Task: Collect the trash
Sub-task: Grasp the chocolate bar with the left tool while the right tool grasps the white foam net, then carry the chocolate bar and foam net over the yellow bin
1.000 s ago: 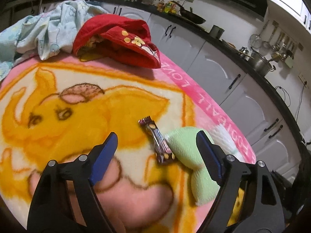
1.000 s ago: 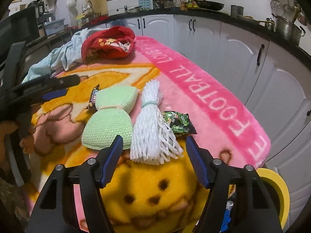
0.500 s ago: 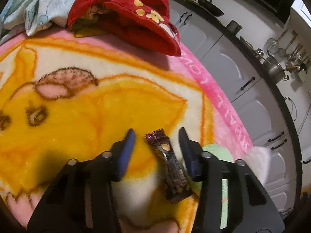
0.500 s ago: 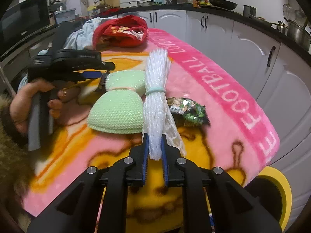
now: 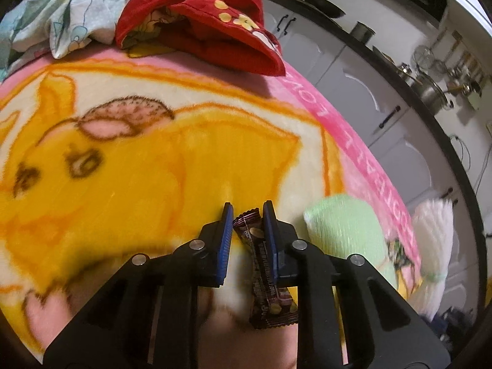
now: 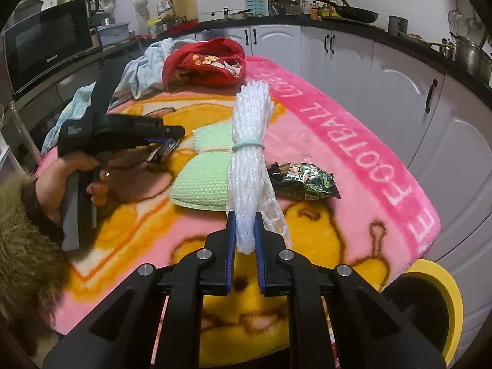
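On the pink and yellow blanket (image 6: pixel 363 129), left to right:

Left gripper (image 5: pixel 245 215): its jaws had just been closing and stood narrow, with the top of the dark wrapper between the blue pads. The right pad lay against the wrapper; whether the left pad touched it could not be told.

Dark wrapper (image 5: pixel 267 283): a long, thin candy-bar wrapper lying on the blanket near the left of the trash, partly under the gripper. By its look it was light, crinkly and slippery, and would likely fold or slide out of a loose pinch. Its crimped end seemed the better place to hold, since the middle would buckle.

Green foam piece (image 6: pixel 203 172): a soft, waisted sleeve lying just beside the dark wrapper and touching the white net. It looked springy and weightless, and the narrow middle seemed the best place to pinch.

White net (image 6: pixel 249 153): a bundle of foam mesh tied with a pale band. The right gripper (image 6: pixel 245 221) was closed on its near end, the pads squeezing the strands. It looked very light and squashy, so loose strands might trail or snag on the fleece.

Green snack bag (image 6: pixel 304 181): lay just to the right of the net, untouched, glossy and probably slippery.

Yellow-rimmed bin (image 6: pixel 442 304): stood below the blanket's right corner.
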`<state>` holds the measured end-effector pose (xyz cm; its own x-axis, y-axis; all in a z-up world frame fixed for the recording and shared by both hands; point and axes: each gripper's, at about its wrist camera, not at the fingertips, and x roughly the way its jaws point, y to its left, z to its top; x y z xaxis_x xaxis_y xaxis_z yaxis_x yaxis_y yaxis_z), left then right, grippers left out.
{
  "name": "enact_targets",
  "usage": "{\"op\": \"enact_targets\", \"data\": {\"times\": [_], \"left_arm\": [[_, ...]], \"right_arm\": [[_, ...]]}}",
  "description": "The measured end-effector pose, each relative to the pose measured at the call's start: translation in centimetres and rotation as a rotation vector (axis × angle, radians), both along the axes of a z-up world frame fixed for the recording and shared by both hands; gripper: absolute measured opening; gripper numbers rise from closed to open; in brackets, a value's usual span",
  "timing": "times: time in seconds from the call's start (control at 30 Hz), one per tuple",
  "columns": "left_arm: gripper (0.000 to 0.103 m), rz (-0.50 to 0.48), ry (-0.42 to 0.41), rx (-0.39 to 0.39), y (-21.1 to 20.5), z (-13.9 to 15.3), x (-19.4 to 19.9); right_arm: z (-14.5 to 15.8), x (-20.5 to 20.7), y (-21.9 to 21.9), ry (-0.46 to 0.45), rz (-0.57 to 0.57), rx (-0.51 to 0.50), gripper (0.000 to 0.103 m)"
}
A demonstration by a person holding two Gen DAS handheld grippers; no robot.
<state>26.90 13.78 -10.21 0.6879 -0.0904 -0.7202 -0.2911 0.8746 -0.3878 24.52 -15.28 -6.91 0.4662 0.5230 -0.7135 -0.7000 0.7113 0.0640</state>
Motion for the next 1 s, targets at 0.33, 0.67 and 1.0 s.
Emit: {"op": "enact_targets", "data": {"times": [0.33, 0.67, 1.0], "left_arm": [[0.013, -0.024, -0.02, 0.003, -1.4, 0.2, -3.6], [0.013, -0.05, -0.102, -0.01, -3.4, 2.6, -7.0], [0.013, -0.129, -0.192, 0.029, -7.2, 5.9, -7.6]], "right_arm": [[0.6, -1.0, -0.5, -0.003, 0.006, 0.001, 0.01], [1.5, -2.2, -2.1, -0.027, -0.009, 0.005, 0.01], [2.9, -3.4, -4.4, -0.049, -0.044, 0.031, 0.01]]}}
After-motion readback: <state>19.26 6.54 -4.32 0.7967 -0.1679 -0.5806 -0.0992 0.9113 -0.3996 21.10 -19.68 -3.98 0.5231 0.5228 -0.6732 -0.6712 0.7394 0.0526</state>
